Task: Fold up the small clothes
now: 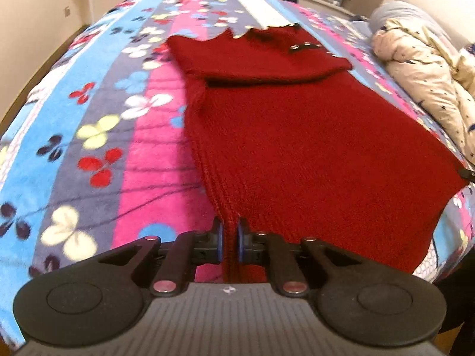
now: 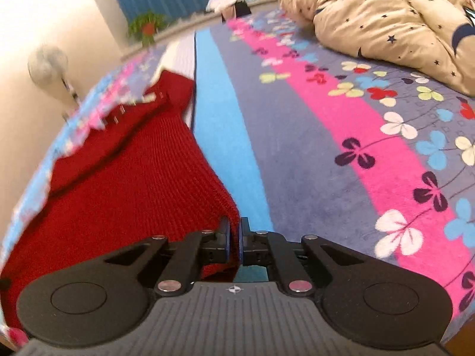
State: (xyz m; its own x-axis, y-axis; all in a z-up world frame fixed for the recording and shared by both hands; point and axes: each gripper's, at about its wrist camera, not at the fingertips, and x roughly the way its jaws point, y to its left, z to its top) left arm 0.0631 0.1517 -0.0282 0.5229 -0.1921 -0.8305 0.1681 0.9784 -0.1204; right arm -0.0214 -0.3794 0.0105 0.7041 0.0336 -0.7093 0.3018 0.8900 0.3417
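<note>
A dark red knitted garment (image 1: 297,136) lies spread on the striped flowered bedspread (image 1: 89,136), its far part folded over with small metal clasps showing. My left gripper (image 1: 229,237) is shut on the garment's ribbed near-left corner, a bunch of knit pinched between the blue pads. In the right wrist view the same red garment (image 2: 127,184) stretches away to the left. My right gripper (image 2: 235,237) is shut on its near-right corner, a thin edge of knit clamped between the fingers.
A cream quilt with dark stars (image 2: 386,20) is heaped at the bed's right side, seen too as the cream quilt (image 1: 421,77). A grey pillow (image 1: 397,12) lies behind it. A fan (image 2: 47,65) and a potted plant (image 2: 147,26) stand beyond the bed's far edge.
</note>
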